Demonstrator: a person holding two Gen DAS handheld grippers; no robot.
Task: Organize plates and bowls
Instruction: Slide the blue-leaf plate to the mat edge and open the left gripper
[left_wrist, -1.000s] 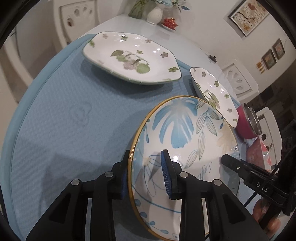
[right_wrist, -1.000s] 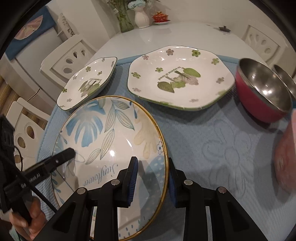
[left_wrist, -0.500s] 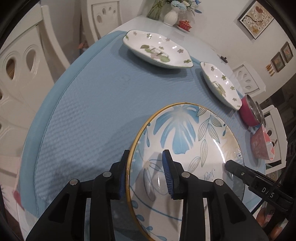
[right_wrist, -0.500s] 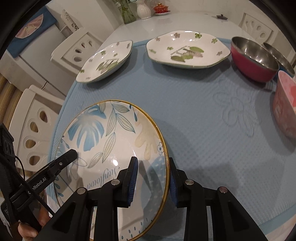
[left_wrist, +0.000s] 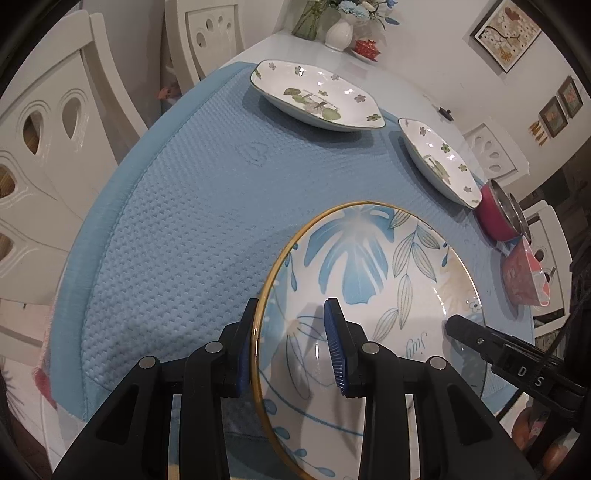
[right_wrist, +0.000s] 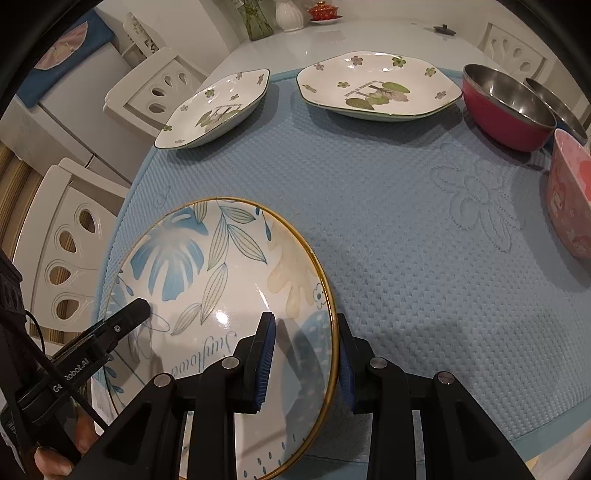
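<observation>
At the near edge of the blue mat (right_wrist: 388, 236), the leaf-patterned plate (right_wrist: 221, 280) is being held by both grippers at once. The left gripper (left_wrist: 291, 345) is straddling the plate's left rim, one blue pad beneath the gold edge and the other over the glazed face, the jaws narrowed onto the rim. The right gripper (right_wrist: 304, 360) is doing the same on the plate's right rim, its pads closing on either side of the gold edge. Whether the plate is resting on the mat or hanging just above it cannot be told. Far across the mat, the large green-flowered plate (right_wrist: 376, 86) and the smaller green-flowered plate (right_wrist: 218, 107) are sitting side by side, well apart from the held plate. At the far right, the red bowl (right_wrist: 508, 107) is standing just beside a second steel bowl (right_wrist: 557, 107), with the pink bowl (right_wrist: 570, 192) nearer on that side
</observation>
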